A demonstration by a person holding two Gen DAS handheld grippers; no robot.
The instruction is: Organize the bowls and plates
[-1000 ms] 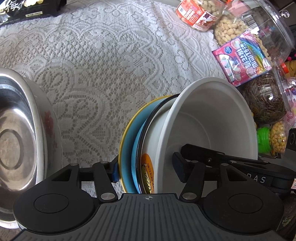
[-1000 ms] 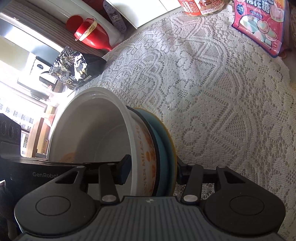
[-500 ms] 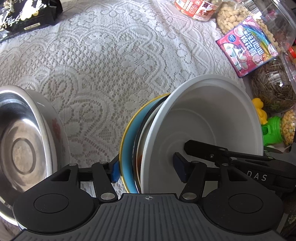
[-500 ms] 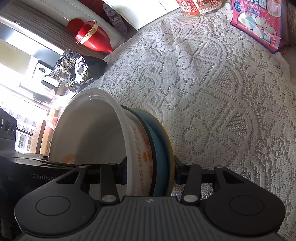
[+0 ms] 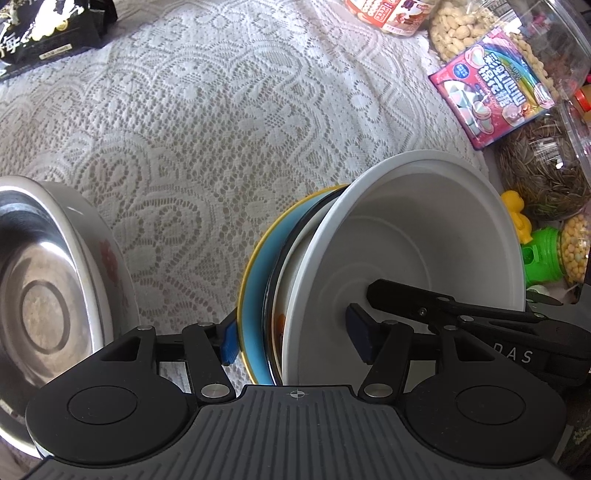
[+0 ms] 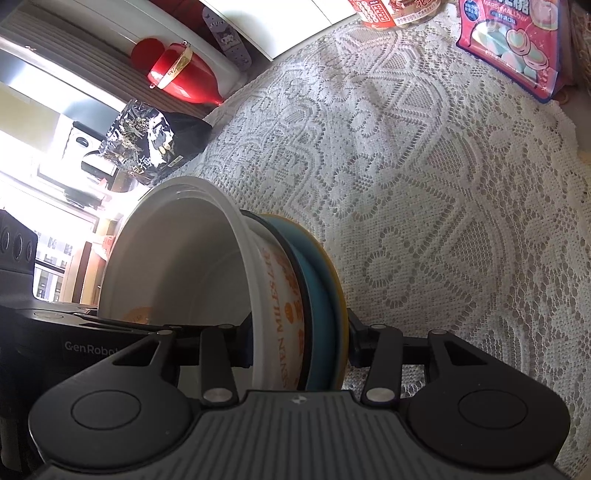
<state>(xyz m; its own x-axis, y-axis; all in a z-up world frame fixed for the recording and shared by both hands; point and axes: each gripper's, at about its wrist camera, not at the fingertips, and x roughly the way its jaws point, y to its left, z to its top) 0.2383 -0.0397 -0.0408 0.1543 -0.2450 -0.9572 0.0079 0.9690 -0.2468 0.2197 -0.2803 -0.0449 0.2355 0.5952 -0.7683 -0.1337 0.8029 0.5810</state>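
Observation:
A stack of dishes is held on edge between both grippers: a white bowl (image 5: 424, 236) nested in a bowl with orange print (image 6: 284, 314), backed by a blue plate (image 5: 255, 295) with a yellow rim. My left gripper (image 5: 291, 339) is shut on the stack, one pad inside the white bowl, the other behind the plate. My right gripper (image 6: 299, 343) is shut on the same stack (image 6: 177, 273) from the opposite side. A steel bowl (image 5: 48, 280) with a red flower print stands at the left.
A white lace tablecloth (image 5: 221, 110) covers the table. Snack jars, a pink marshmallow bag (image 5: 491, 85) and a seed jar (image 5: 543, 166) crowd the right. A black bag (image 5: 44, 33) lies far left. A red bottle (image 6: 184, 74) lies beyond the table.
The stack and both grippers have shifted slightly over the cloth. The steel bowl appears lower and nearer at the left. Both grips are unchanged.

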